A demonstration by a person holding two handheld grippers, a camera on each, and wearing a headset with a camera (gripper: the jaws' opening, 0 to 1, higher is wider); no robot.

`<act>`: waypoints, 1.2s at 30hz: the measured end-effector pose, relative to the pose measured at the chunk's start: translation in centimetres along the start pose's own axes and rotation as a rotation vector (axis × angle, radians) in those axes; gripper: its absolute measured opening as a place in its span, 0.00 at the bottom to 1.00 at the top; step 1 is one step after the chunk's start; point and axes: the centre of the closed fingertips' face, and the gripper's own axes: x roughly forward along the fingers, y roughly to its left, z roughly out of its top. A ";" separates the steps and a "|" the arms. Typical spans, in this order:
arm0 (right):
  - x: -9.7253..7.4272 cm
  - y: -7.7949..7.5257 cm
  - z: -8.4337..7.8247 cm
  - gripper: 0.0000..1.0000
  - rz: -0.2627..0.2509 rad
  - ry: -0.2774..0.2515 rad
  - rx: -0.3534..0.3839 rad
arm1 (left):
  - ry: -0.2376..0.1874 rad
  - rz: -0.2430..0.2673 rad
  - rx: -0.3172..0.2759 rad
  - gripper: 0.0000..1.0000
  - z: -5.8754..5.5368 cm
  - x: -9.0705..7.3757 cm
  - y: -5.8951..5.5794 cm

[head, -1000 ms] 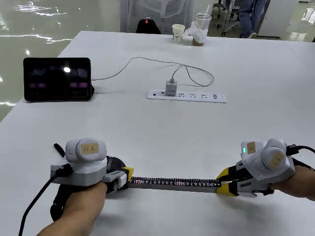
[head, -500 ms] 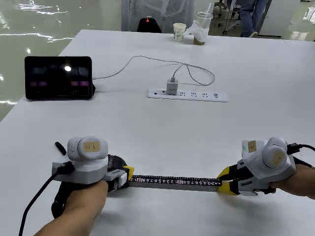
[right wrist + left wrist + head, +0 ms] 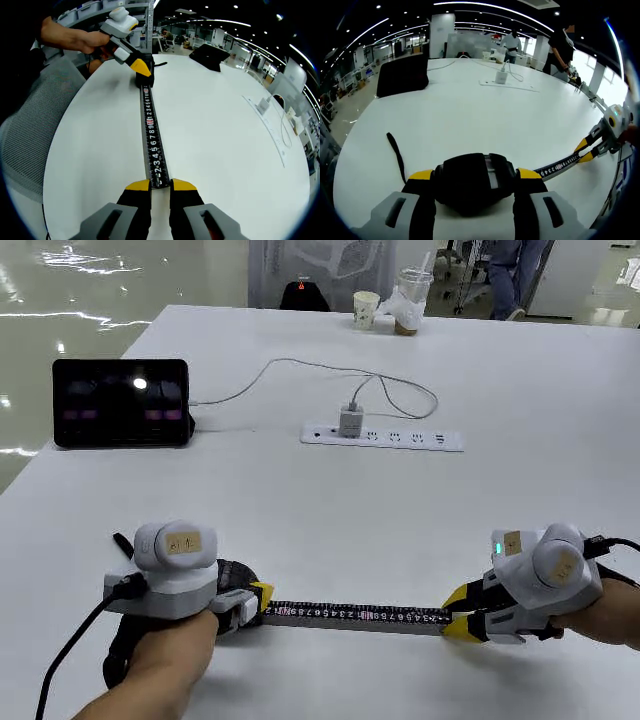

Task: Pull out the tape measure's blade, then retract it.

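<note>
Black tape measure, dark numbered blade drawn out, lying flat

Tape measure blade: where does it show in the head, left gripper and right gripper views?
Head view: blade lies level near the bottom, between the left tool and right tool.
Left gripper view: lower right, slanting up rightward from the case.
Right gripper view: centre, running up from the jaws.
Shared landmark: black tablet.
</note>
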 end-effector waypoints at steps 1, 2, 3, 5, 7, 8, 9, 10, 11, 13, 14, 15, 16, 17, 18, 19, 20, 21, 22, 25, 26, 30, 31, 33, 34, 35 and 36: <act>0.0 0.0 0.0 0.10 0.000 0.000 0.000 | 0.000 0.000 0.000 0.57 0.0 0.0 0.0; 0.0 0.0 0.0 0.10 0.001 0.001 -0.001 | 0.001 -0.002 0.000 0.57 0.0 0.0 0.0; 0.0 0.0 0.0 0.10 0.001 0.001 -0.001 | 0.002 -0.003 -0.002 0.57 0.0 0.0 0.0; 0.0 0.0 0.0 0.10 0.002 0.001 0.000 | 0.003 -0.003 -0.006 0.57 0.0 0.0 0.1; 0.1 0.0 0.0 0.10 0.002 0.001 0.000 | 0.004 -0.005 -0.008 0.57 0.0 0.0 0.1; 0.1 0.0 0.0 0.10 0.002 0.001 -0.001 | 0.004 -0.006 -0.011 0.57 0.0 0.1 0.1; 0.1 0.0 0.1 0.10 0.002 0.000 0.000 | 0.004 -0.007 -0.011 0.57 -0.1 0.1 0.0; 0.2 0.0 0.1 0.10 0.003 -0.001 -0.001 | 0.004 -0.008 -0.011 0.57 -0.1 0.1 0.1; 0.2 0.0 0.2 0.10 0.004 -0.002 -0.001 | 0.004 -0.009 -0.012 0.57 -0.1 0.1 0.1; 0.3 0.0 0.4 0.10 0.006 -0.005 -0.002 | 0.005 -0.010 -0.013 0.57 -0.1 0.1 0.1; 0.3 0.0 0.4 0.10 0.006 -0.005 -0.002 | 0.005 -0.011 -0.013 0.57 -0.1 0.1 0.1; 0.3 0.0 0.5 0.10 0.007 -0.005 -0.002 | 0.005 -0.011 -0.014 0.57 -0.1 0.1 0.1; 0.4 0.0 0.5 0.10 0.007 -0.006 -0.003 | 0.005 -0.012 -0.014 0.57 -0.1 0.1 0.1; 0.4 0.0 0.6 0.10 0.007 -0.006 -0.002 | 0.005 -0.013 -0.014 0.57 -0.1 0.1 0.1; 0.4 0.0 0.6 0.10 0.007 -0.006 -0.002 | 0.005 -0.014 -0.014 0.57 -0.1 0.1 0.1; 0.4 0.0 0.6 0.10 0.007 -0.005 -0.003 | 0.005 -0.014 -0.014 0.57 -0.1 0.2 0.1; 0.4 0.0 0.6 0.10 0.006 -0.005 -0.003 | 0.005 -0.014 -0.014 0.57 0.0 0.2 0.1; 0.4 0.0 0.6 0.10 0.006 -0.004 -0.003 | 0.006 -0.015 -0.016 0.57 0.0 0.2 0.1; 0.5 0.0 0.6 0.10 0.006 -0.004 -0.003 | 0.007 -0.015 -0.016 0.57 0.0 0.2 0.1; 0.5 0.0 0.6 0.10 0.005 -0.002 -0.004 | 0.007 -0.016 -0.016 0.57 0.0 0.2 0.1; 0.5 0.0 0.6 0.10 0.006 -0.001 -0.004 | 0.007 -0.015 -0.017 0.57 0.0 0.2 0.1; 0.6 0.0 0.7 0.10 0.008 -0.002 -0.007 | 0.008 -0.019 -0.018 0.57 0.0 0.2 0.1; 0.6 0.1 0.9 0.10 0.008 -0.002 -0.008 | 0.008 -0.019 -0.018 0.57 0.0 0.2 0.1; 0.9 0.0 1.0 0.10 0.010 -0.004 -0.011 | 0.008 -0.020 -0.017 0.57 0.0 0.2 0.1; 0.9 0.1 1.1 0.10 0.012 -0.006 -0.011 | 0.008 -0.021 -0.018 0.57 0.0 0.2 0.1; 1.0 0.1 1.3 0.10 0.012 -0.008 -0.012 | 0.008 -0.022 -0.019 0.57 0.0 0.2 0.1; 1.1 0.1 1.4 0.10 0.012 -0.010 -0.012 | 0.007 -0.022 -0.020 0.57 0.0 0.2 0.1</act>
